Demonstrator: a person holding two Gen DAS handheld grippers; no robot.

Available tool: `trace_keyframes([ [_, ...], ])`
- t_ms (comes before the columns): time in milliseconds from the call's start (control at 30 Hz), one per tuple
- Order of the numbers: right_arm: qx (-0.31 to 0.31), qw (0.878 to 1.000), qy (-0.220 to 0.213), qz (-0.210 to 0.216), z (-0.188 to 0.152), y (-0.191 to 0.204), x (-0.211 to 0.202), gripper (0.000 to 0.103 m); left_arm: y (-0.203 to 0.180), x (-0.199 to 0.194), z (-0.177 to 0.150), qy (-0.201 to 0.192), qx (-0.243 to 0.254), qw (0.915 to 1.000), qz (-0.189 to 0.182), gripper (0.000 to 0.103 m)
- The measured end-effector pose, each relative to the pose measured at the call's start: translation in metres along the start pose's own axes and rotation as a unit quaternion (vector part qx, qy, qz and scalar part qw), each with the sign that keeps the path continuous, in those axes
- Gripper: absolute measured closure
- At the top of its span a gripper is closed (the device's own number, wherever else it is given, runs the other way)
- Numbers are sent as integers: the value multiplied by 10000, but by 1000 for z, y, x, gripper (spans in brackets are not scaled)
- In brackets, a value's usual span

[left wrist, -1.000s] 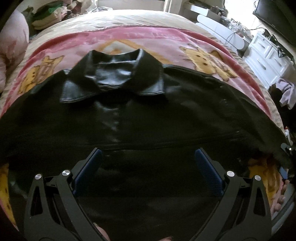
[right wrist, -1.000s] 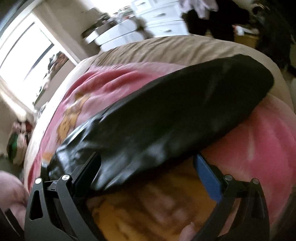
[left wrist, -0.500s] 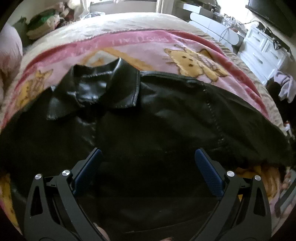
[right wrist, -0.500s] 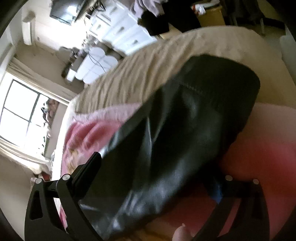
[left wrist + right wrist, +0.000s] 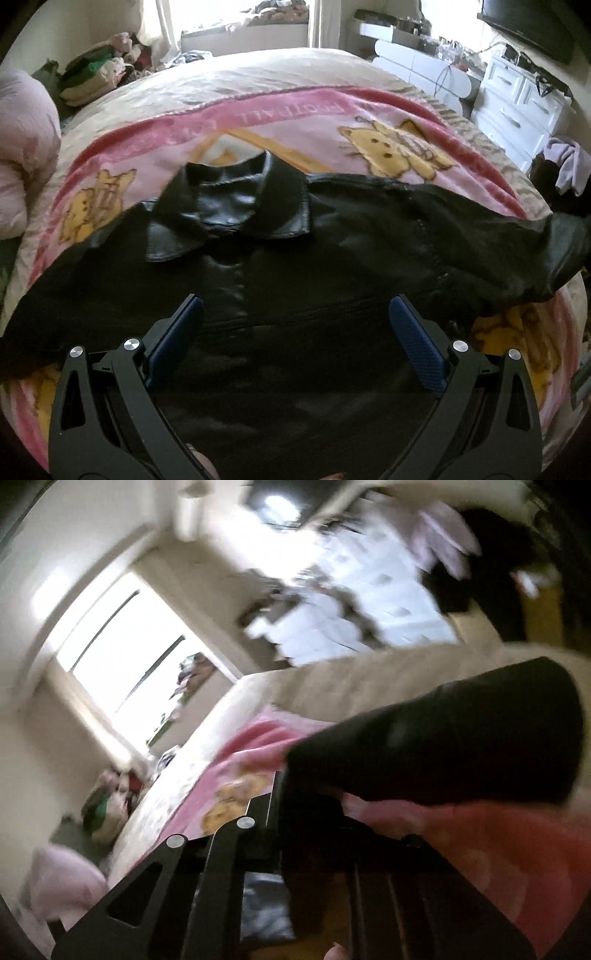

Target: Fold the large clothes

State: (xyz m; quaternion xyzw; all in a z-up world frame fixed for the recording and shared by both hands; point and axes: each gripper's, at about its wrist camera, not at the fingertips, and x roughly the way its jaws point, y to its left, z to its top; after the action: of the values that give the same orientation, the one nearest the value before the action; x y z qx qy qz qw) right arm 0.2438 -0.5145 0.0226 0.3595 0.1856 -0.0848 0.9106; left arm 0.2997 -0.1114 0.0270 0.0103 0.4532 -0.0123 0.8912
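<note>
While spread on the pink blanket (image 5: 288, 122), glossy black jacket (image 5: 295, 295), collar flat, left jaws wide, right jaws clamping its sleeve (image 5: 443, 738).

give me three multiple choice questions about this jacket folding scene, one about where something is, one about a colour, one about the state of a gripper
1. Where does the collar of the jacket lie?
A. On the far side from the left gripper
B. Under the left gripper
C. Off the bed

2. What colour is the jacket?
A. Brown
B. Black
C. Pink

3. How is the left gripper?
A. Shut on the collar
B. Shut on a sleeve
C. Open, holding nothing

Answers: 1 A, the collar sits beyond the fingers, toward the pink blanket. 2 B, shiny black leather shows throughout. 3 C, its blue pads stand wide apart above the jacket.
</note>
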Motion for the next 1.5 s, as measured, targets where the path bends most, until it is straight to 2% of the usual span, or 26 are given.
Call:
trace_keyframes([
  [233,-850,9945,66,616,2,84,-9,94,30,-24,-7,-195,-18,9998,48,9],
  [533,-1787,9758,381,1200,-25,180,-6,96,83,-51,-13,-445,-197,9987,117,9],
  [733,-2234,9612,668,1472,-56,235,2,96,134,-54,-18,-385,-833,9954,-265,9],
  [967,-2869,9352,1006,1817,-111,287,10,96,184,-55,-27,-394,-1314,9889,-567,9],
  [1100,-3250,9153,1193,2061,-149,313,12,96,212,-51,-35,-414,-1813,9754,-1186,9],
  [1300,-3797,8830,1714,2161,-218,335,25,96,239,-47,-42,-483,-2111,9669,-1352,9],
  [1433,-3879,8735,2187,1968,-263,333,41,94,247,-41,-45,-401,-2193,9628,-1527,9],
  [1467,-3838,8730,2296,1945,-273,331,45,92,247,-37,-46,-354,-2196,9624,-1559,9],
  [1500,-3803,8724,2395,1921,-282,330,48,84,246,-35,-47,-325,-2191,9624,-1574,9],
])
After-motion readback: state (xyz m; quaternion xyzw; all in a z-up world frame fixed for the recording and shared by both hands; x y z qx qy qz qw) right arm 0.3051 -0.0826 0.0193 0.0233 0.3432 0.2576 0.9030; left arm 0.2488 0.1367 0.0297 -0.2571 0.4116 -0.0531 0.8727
